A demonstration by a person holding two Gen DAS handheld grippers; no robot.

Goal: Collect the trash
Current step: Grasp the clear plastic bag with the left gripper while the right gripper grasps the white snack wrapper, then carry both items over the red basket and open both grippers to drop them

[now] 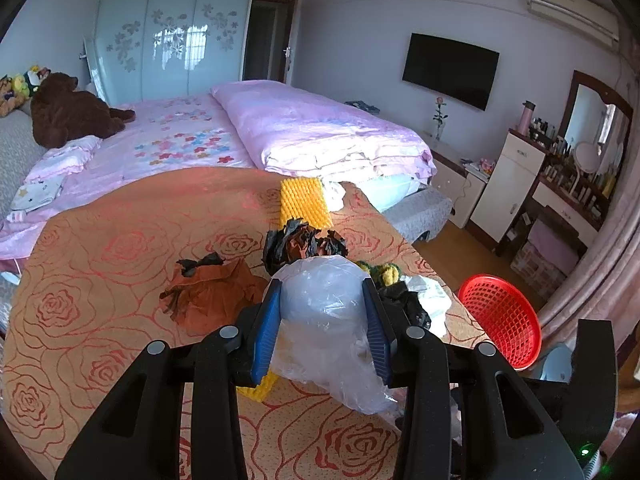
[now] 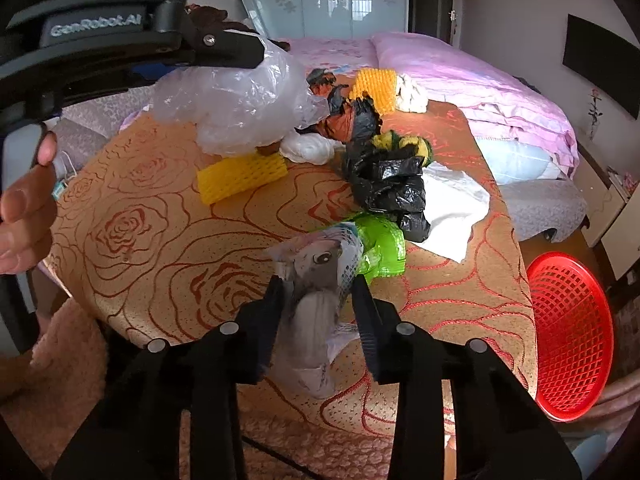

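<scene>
My left gripper [image 1: 322,292] is shut on a clear plastic bag [image 1: 328,320] and holds it above the table; the bag also shows in the right wrist view [image 2: 240,108]. My right gripper [image 2: 318,284] is shut on a grey printed wrapper [image 2: 320,280] above the table's near edge. Loose trash lies on the rose-patterned tablecloth [image 2: 160,240]: yellow foam nets [image 2: 240,178] [image 2: 376,88], a black bag [image 2: 388,188], a green wrapper [image 2: 382,248], white tissue [image 2: 452,208], and orange-black scraps [image 1: 212,292]. A red mesh basket [image 2: 568,336] sits off the table's right edge.
A bed with pink bedding [image 1: 280,128] stands behind the table. A dresser with mirror [image 1: 576,168] and cabinets line the right wall. A pink rug [image 2: 60,380] lies at the table's left. The person's hand [image 2: 24,216] holds the left gripper.
</scene>
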